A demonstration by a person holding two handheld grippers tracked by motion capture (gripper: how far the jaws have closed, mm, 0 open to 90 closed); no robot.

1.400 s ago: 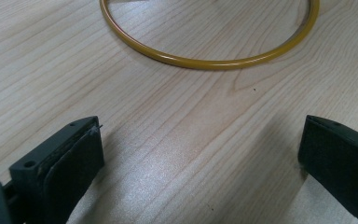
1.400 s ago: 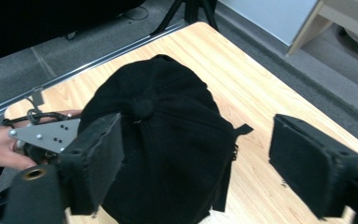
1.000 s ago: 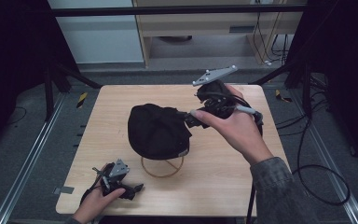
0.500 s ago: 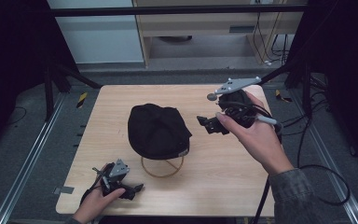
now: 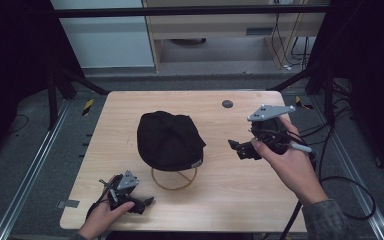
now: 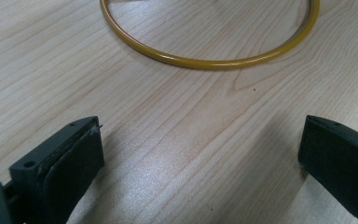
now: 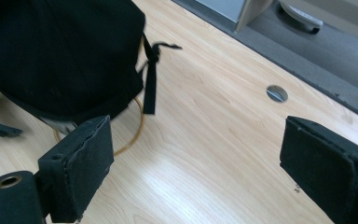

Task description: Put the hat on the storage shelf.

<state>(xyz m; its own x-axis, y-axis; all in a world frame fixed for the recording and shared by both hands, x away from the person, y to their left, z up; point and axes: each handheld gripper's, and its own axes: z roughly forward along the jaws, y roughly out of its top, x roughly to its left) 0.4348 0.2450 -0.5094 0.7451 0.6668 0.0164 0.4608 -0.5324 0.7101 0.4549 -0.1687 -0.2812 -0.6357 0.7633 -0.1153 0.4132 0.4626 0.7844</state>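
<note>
Currently: black cap (image 5: 169, 141) sits on a yellow wire stand (image 5: 174, 179) at mid table (image 5: 130, 107), crown up, draped over the stand top so the ring-shaped base shows at the near side only. Right tongs (image 5: 235, 148) hover just beside the cap's right edge, not touching; jaws spread wide, nothing between them (right gripper view: both pads apart, cap (image 7: 60, 56) ahead at upper left, back strap (image 7: 150, 79) hanging down over the ring). Left tongs (image 5: 147, 201) rest low at the near-left table edge, also released and empty; left gripper view has the jaws wide w/ bare wood between and the ring (image 6: 205, 60) just ahead. Progress, as judged: cap looks placed on the stand, neither tool gripping, so the hanging step reads as done or nearly so; poss. left = small straightening of the cap, then pull both hands clear. Orientation: long axis runs approx. far-left to near-right across the table. Small label at the near-right rim (image 5: 196, 163); strap end faces the right tongs. Brim side can't be told for sure. Grommet hole (image 5: 227, 104) at far side of table, well apart from the cap.
</note>
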